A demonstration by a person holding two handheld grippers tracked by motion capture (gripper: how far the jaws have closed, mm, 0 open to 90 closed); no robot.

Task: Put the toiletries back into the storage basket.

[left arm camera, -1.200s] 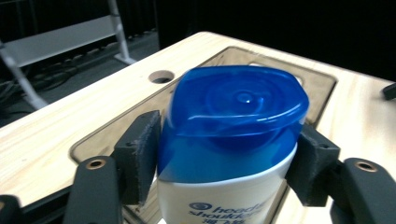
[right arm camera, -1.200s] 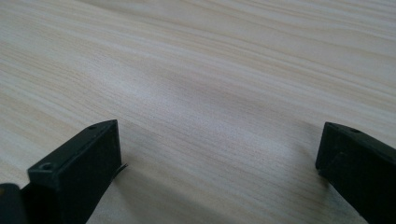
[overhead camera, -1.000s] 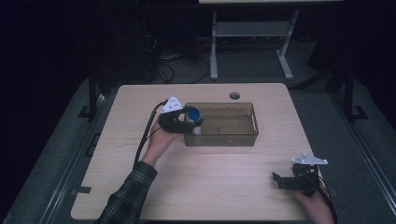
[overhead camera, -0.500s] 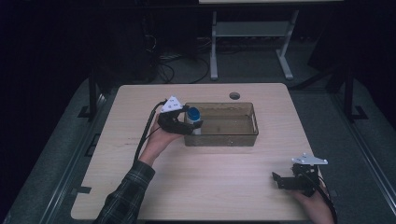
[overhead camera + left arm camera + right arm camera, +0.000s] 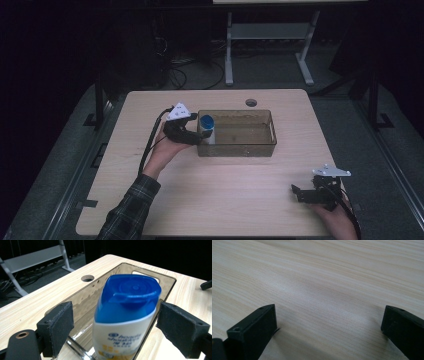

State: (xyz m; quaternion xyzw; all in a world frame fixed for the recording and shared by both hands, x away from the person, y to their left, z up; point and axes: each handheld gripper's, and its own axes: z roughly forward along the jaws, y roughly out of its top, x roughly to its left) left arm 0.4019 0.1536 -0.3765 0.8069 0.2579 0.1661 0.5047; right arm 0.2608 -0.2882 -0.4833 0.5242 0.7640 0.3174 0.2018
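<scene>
The room around the pale wooden table (image 5: 220, 200) was dark, with a metal stand and loose cables on the floor beyond its far edge. I had the left gripper (image 5: 192, 132) at the left end of the clear brownish bin (image 5: 240, 150), which sat a little beyond mid-table, near a round hole (image 5: 251, 102) in the tabletop. Its jaws had just been opening and stood spread wide, with the blue-capped shampoo bottle (image 5: 125, 315) between them; gaps showed on both sides, so the pads (image 5: 58, 326) were clear of it. The bottle stood roughly upright, slightly tilted, inside the bin at its left end, cap up. My right gripper (image 5: 312, 192) sat well apart at the near right corner, low over the table, its jaws spread with bare wood between them.
</scene>
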